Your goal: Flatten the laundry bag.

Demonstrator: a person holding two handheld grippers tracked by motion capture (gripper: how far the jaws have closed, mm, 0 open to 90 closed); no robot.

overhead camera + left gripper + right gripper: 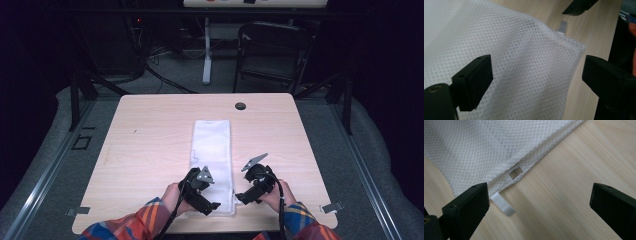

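We note a white mesh laundry bag [212, 160] lying flat on a pale wooden table [145, 145], folded into a long strip that runs from mid-table toward the person's edge. All places below are given relative to this bag.

Left gripper [212, 205]: at the bag's near end, over its left side, its body resting above the mesh. In the left gripper view [536, 75] the jaws stand wide apart, with the bag's near corner lying between them. The left jaw sits over the mesh; the right jaw is past the bag's edge, over bare wood. The pads do not press on the fabric. Mesh here is slightly rumpled, with a soft fold crossing it.

Right gripper [242, 197]: just beside the bag's right edge, near the same near end, over the table. In the right gripper view [537, 202] its jaws are spread wide and hold nothing. Between them we see bare wood, with the bag's hemmed edge [541, 157] running diagonally above.

A small white pull tab [502, 204] sticks out from the bag's edge onto the wood, just beside the right gripper's left jaw. A small dark slot [515, 173] shows in the hem close by it.

Beyond the bag's far end, a dark round grommet [240, 106] sits in the tabletop. Plaid sleeves [150, 220] enter at the near edge.
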